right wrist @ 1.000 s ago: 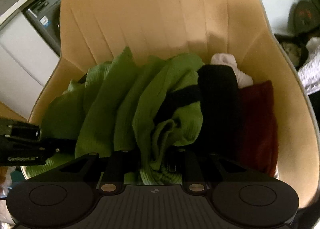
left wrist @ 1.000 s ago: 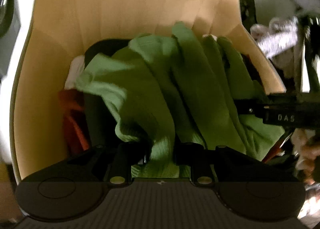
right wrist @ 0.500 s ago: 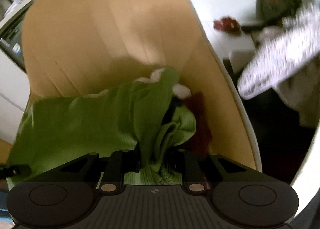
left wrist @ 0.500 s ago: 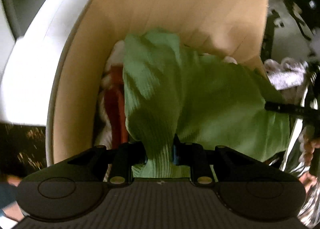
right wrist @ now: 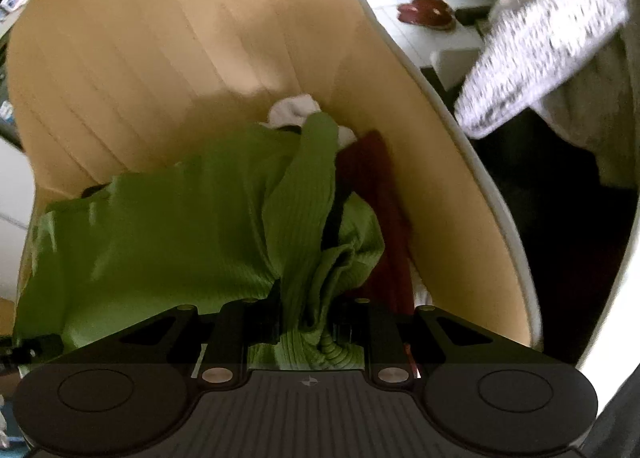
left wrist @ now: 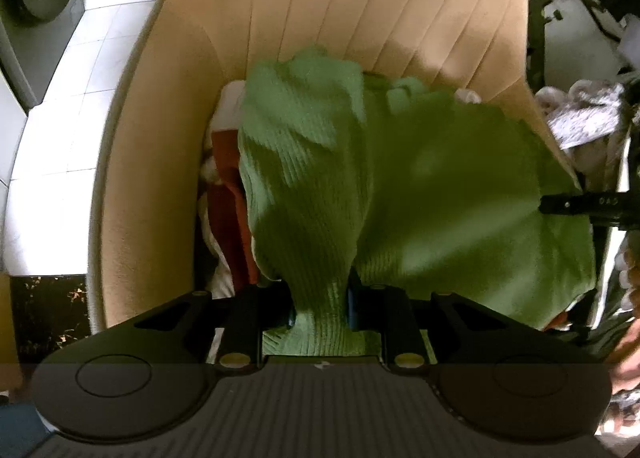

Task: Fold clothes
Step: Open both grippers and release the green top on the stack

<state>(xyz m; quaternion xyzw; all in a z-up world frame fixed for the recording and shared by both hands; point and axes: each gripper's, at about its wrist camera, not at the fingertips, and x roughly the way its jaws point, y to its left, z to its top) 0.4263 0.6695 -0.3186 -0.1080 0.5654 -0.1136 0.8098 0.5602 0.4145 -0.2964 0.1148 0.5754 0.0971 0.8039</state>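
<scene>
Dim, warm light, glare on white floor tiles (left wrist: 60, 106), fisheye-bent edges, blurred patterned cloth (right wrist: 540, 38)

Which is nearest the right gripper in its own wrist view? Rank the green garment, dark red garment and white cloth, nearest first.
1. Green garment: clamped in the right gripper.
2. Dark red garment: just right of it.
3. White cloth: farthest, against the chair back.

Close wrist views, steeply downward, sharing chair (left wrist: 168, 178)
</scene>
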